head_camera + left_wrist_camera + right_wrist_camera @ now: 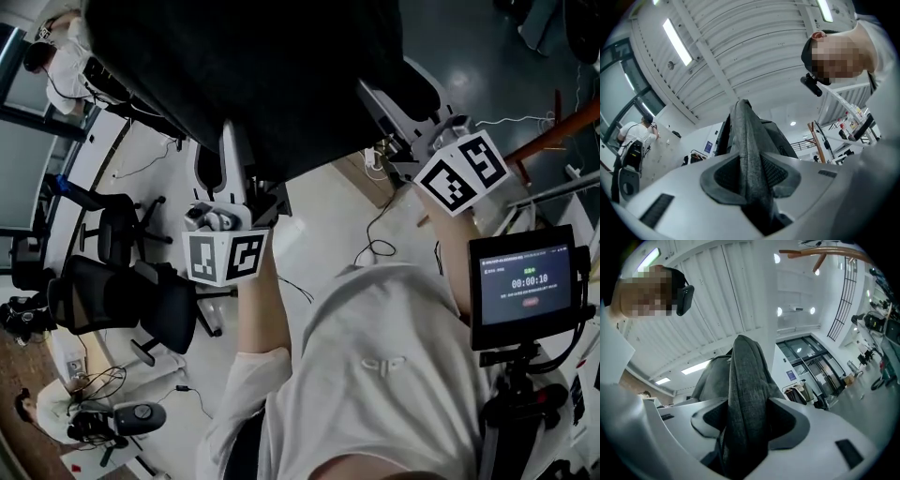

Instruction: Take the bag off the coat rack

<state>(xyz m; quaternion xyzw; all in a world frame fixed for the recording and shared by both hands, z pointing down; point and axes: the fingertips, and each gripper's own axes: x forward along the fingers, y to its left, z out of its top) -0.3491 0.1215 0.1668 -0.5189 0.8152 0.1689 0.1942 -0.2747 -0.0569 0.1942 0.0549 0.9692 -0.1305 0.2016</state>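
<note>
A dark bag [262, 66] hangs high at the top of the head view, held up by both grippers. My left gripper [234, 155] reaches up under its left part, my right gripper [398, 108] under its right part. In the left gripper view the jaws [750, 176] pinch a folded grey fabric strap [747, 136] that runs up to the bag body. The right gripper [747, 425] likewise clamps a grey strap [745, 371]. A copper-coloured coat rack arm [820, 251] shows above the right gripper, and its pole [553, 136] stands at the right of the head view.
Black office chairs [122, 300] stand on the floor at the left. A small screen on a tripod [525, 281] is close at my right. One person [61, 56] stands at the far left, another [42, 412] crouches at the lower left. Cables [375, 248] trail over the floor.
</note>
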